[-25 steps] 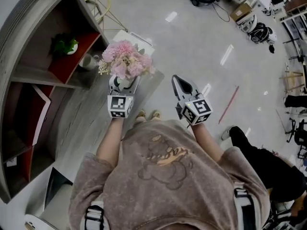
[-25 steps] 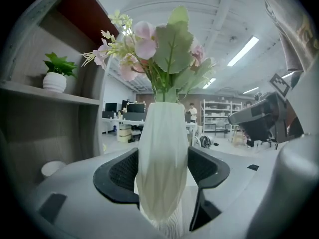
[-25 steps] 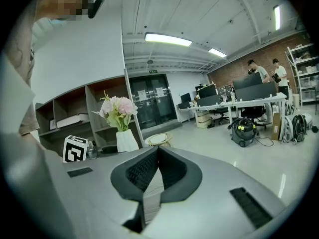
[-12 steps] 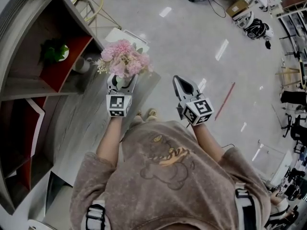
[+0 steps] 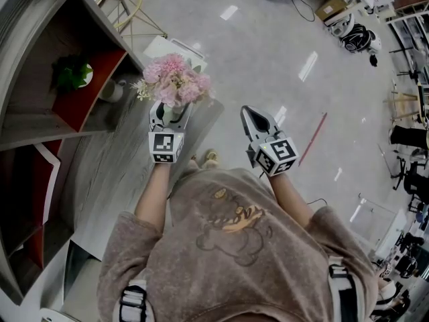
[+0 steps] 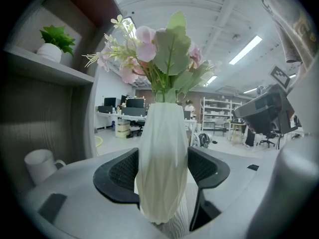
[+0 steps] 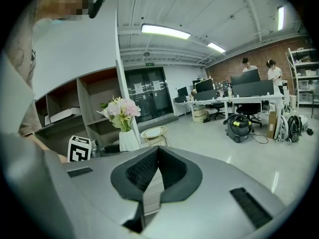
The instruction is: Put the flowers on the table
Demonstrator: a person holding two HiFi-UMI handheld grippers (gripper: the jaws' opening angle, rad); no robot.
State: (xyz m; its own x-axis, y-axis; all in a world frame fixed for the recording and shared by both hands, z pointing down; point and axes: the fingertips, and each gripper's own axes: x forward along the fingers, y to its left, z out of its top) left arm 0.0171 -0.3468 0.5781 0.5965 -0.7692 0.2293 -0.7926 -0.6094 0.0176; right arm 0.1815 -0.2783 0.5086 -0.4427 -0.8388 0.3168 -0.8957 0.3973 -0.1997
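Grey wood-grain boards are forming the shelf unit (image 5: 40, 123), which is filling the nine-to-eleven o'clock side of the head view. We are seeing the table (image 5: 114, 159) running along its foot in the same grain, reaching out under our left arm.

We are holding the pink flowers (image 5: 174, 79) in their white faceted vase (image 6: 163, 173) over the table's far corner, at twelve o'clock from our left claw (image 5: 169, 116). That claw is clamping the vase's belly with its pads set wide. We cannot tell whether the base is touching the wood.

Our right claw (image 5: 248, 113) is hanging at three o'clock of the left one, over the floor, with its jaws pressed together on nothing.

On the shelf, at ten o'clock from the flowers, a potted plant (image 5: 72, 74) is standing. Below it, a white mug (image 6: 41, 164) is sitting just beside the vase.
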